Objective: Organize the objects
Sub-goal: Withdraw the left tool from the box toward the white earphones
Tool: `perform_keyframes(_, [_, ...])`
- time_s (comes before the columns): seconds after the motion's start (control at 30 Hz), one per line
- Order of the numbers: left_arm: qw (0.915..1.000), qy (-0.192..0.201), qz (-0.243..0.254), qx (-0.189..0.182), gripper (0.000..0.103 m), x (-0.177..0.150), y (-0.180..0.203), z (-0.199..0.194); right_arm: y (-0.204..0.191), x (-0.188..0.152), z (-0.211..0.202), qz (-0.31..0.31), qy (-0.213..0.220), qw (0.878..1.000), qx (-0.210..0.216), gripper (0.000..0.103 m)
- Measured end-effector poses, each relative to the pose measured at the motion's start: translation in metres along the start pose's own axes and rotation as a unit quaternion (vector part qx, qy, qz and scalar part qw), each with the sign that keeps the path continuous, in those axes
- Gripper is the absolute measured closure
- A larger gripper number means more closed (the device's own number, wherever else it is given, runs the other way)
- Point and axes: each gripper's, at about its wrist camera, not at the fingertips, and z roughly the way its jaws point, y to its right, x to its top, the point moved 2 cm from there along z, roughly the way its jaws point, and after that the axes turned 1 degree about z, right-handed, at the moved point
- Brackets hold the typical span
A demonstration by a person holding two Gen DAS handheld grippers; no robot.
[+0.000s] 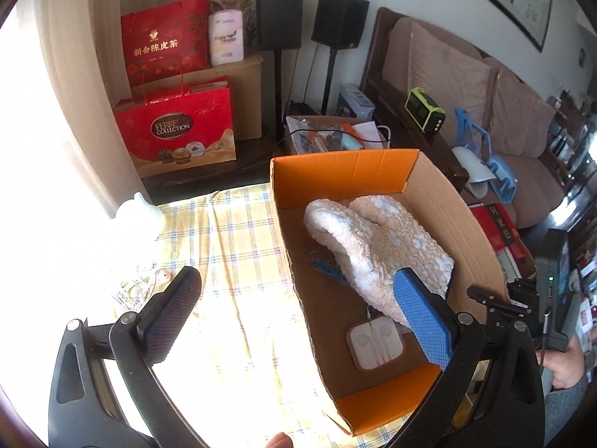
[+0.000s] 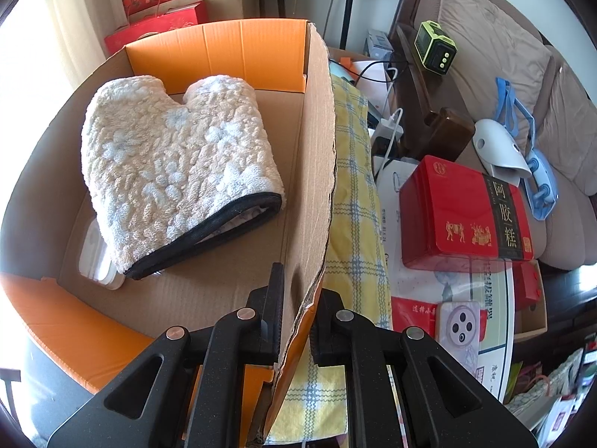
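Left wrist view: my left gripper (image 1: pixel 298 321) stood wide apart, nothing between its pads, hanging over the near edge of the cardboard box (image 1: pixel 440 194) at frame centre. The fluffy mitt (image 1: pixel 377 246) lay inside, mid-frame, its lower end draped over the white earphone case (image 1: pixel 375 347). A tangle of white cable (image 1: pixel 138 291) sat on the checked cloth (image 1: pixel 231 261) at lower left, outside the box, probably next.

Right wrist view: my right gripper (image 2: pixel 296 321) was clamped on the box's right wall at bottom centre, one pad inside, one outside. The mitt filled upper left. I judged it soft, light, floppy; pinch at the black-trimmed cuff. The case looked hard and slick; take it across its flat sides.
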Motion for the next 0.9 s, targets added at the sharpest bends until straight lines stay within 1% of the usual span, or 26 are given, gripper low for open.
perform_keyframes(0.13, [0.9997, 0.003, -0.003, 0.022, 0.0, -0.008, -0.016, -0.005, 0.0, 0.0, 0.0, 0.002, 0.0, 1.0, 0.001, 0.093])
perform_keyframes(0.27, [0.9988, -0.004, -0.047, 0.009, 0.0, -0.014, -0.048, -0.009, 0.0, 0.0, 0.0, 0.001, -0.001, 1.0, 0.001, 0.093])
perform_keyframes(0.3, [0.9983, -0.005, -0.058, 0.011, 0.0, -0.015, -0.058, -0.01, 0.0, 0.0, 0.0, 0.001, -0.001, 1.0, 0.001, 0.093])
perform_keyframes(0.4, [0.9964, -0.011, -0.076, 0.035, 0.0, -0.02, -0.089, -0.009, 0.0, 0.0, 0.001, 0.001, 0.0, 1.0, 0.001, 0.093])
perform_keyframes(0.5, [0.9937, -0.021, -0.083, 0.072, 0.0, -0.028, -0.118, -0.005, 0.0, 0.0, 0.001, 0.003, 0.0, 1.0, 0.002, 0.092])
perform_keyframes(0.6, [0.9898, -0.032, -0.105, 0.09, 0.0, -0.04, -0.148, 0.003, 0.0, 0.0, 0.002, 0.005, 0.0, 1.0, 0.003, 0.092])
perform_keyframes(0.77, [0.984, -0.041, -0.137, 0.106, 0.0, -0.053, -0.191, 0.024, 0.0, 0.001, 0.002, 0.003, -0.001, 1.0, 0.002, 0.092])
perform_keyframes(0.9, [0.9794, -0.055, -0.155, 0.118, 0.0, -0.061, -0.212, 0.044, 0.0, 0.0, 0.002, 0.003, -0.002, 1.0, 0.0, 0.092])
